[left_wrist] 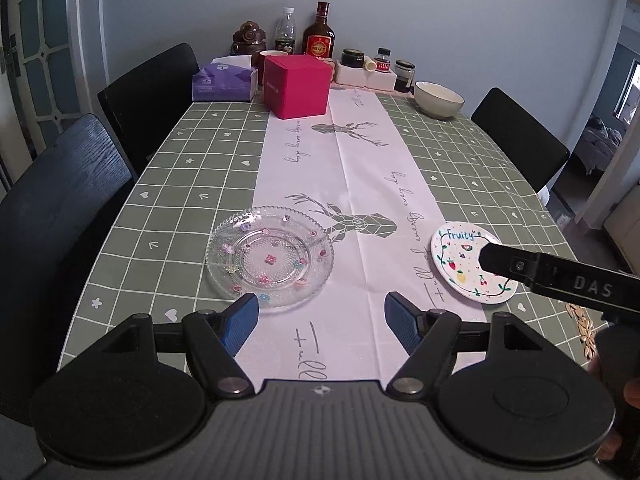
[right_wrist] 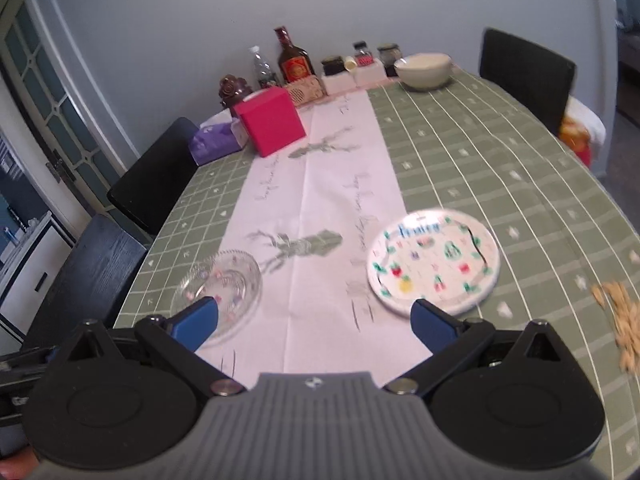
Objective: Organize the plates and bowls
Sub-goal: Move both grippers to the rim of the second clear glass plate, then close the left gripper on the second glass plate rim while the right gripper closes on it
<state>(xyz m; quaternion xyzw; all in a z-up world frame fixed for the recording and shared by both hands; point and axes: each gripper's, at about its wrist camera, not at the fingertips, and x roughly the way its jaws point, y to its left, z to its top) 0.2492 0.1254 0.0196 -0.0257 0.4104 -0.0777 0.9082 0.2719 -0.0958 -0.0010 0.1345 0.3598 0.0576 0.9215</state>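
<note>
While hovering over the near end of the counter (left_wrist: 120,216), kept both sets of jaws wide apart with nothing between them. Held the left gripper (left_wrist: 320,322) just short of the glass plate (left_wrist: 270,256), its left blue pad (left_wrist: 240,322) overlapping the plate's near rim in the left wrist view; cannot tell whether touching. Held the right gripper (right_wrist: 314,322) just short of the white fruit-painted plate (right_wrist: 434,260), the right pad (right_wrist: 434,326) at the plate's near edge at about 6 o'clock.

Found the glass plate lying flat at 9 o'clock of the white table runner (left_wrist: 352,184), half on it and half on the green checked cloth. Found the fruit-painted plate flat at 3 o'clock, across the runner from the glass one and well apart from it. Saw scattered seeds (right_wrist: 624,320) on the cloth at 3 o'clock of that plate.

Saw a pink box (left_wrist: 298,86) standing farther up the runner, with a purple tissue pack (left_wrist: 222,82) at its 9 o'clock. Found the pale bowl (left_wrist: 438,98) upright at the far right corner, at about 1 o'clock. Saw bottles (left_wrist: 318,32) and jars (left_wrist: 384,60) lined along the wall at 12 o'clock.
</note>
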